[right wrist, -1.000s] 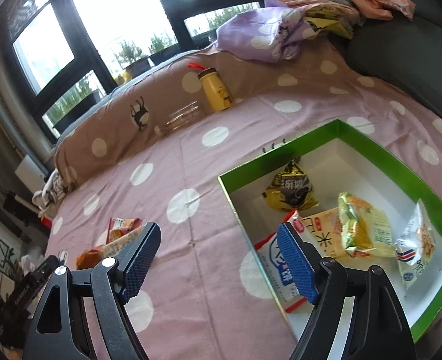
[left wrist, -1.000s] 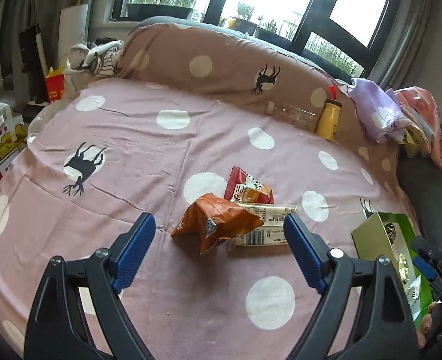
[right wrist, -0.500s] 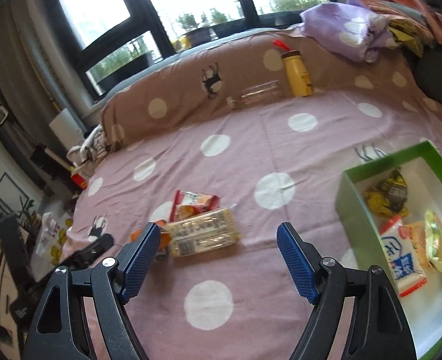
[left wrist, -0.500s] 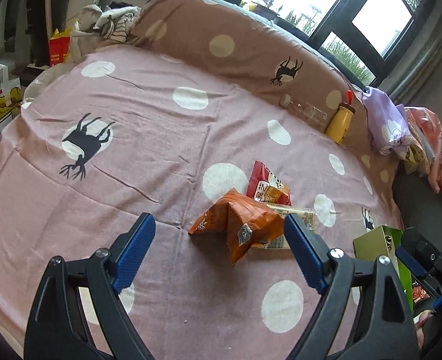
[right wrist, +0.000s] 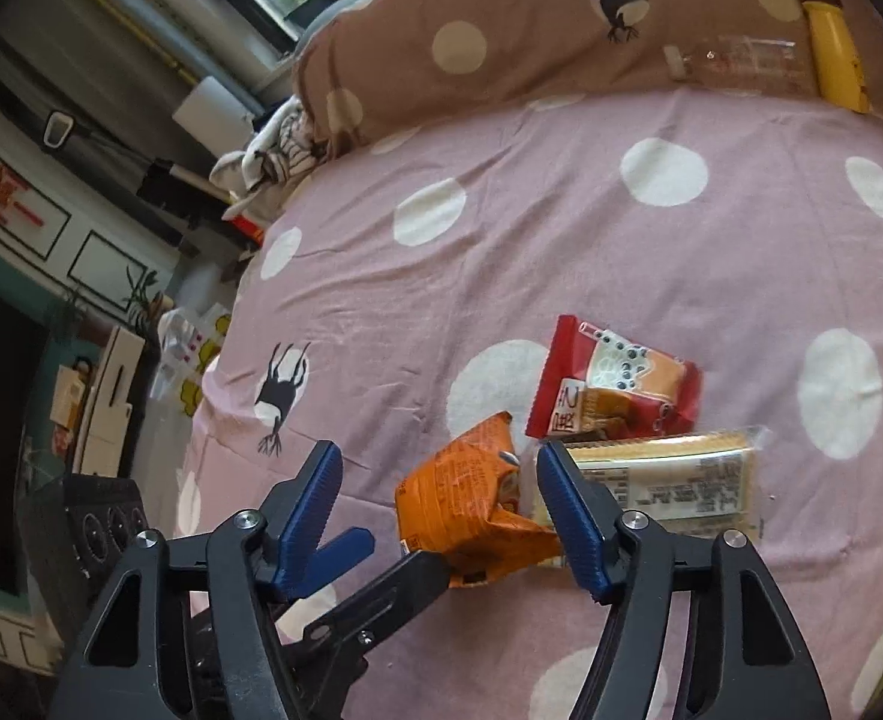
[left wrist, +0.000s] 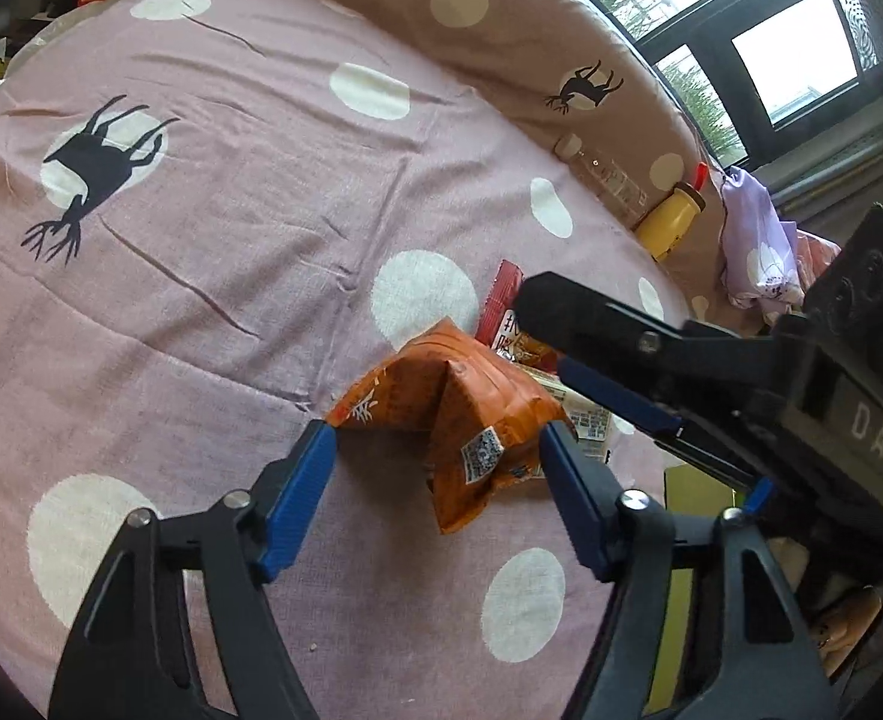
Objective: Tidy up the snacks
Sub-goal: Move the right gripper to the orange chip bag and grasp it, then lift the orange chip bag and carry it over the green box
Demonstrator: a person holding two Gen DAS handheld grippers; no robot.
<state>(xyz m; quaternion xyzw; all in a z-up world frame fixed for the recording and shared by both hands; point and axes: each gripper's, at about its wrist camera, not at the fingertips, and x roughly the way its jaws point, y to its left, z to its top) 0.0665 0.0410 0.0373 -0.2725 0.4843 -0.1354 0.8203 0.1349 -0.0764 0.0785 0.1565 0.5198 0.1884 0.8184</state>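
Biscuit pack [left wrist: 585, 414] half-hidden behind orange packet [left wrist: 459, 414]

Home bedroom: polka-dot bedsheet [left wrist: 249, 252], bolster pillow [right wrist: 501, 30], windows.

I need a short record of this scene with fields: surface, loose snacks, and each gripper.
surface: pink dotted bedspread
loose snacks: orange bag, red packet, cracker pack, lying close together
left gripper: jaws closing, orange bag between them, pads at its edges
right gripper: jaws closing over the orange bag, no grip yet
other: yellow bottle at the pillow
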